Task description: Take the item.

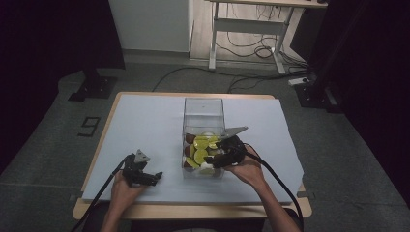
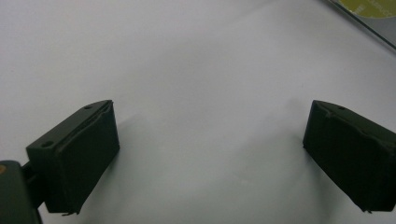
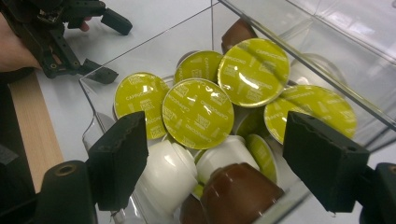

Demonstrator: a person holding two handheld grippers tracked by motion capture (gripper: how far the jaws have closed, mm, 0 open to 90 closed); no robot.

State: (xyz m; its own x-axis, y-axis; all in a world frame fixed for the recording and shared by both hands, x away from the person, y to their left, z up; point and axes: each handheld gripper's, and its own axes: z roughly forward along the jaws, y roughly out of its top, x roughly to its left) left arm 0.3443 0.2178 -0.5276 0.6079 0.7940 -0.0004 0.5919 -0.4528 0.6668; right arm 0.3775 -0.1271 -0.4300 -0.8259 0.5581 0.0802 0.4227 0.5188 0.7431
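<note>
A clear plastic box (image 1: 203, 116) of green-lidded coffee capsules (image 3: 198, 113) sits mid-bench (image 1: 145, 116). The right tool (image 1: 211, 162) hovers over its near rim, jaws apart and empty. The left tool (image 1: 153, 178) rests on the bench, also apart. Best to lower squarely onto one capsule's edge.

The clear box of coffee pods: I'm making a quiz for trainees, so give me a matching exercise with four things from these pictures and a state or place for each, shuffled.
Things:
1. left gripper
2. right gripper
3. clear box
4. green-lidded pods

States or places:
A. stands on the white sheet, full of pods
B. open, over bare white sheet
C. open, at the box's mouth, over the pods
D. lie on top of the white and brown pods

Pairs: 1-B, 2-C, 3-A, 4-D
</note>
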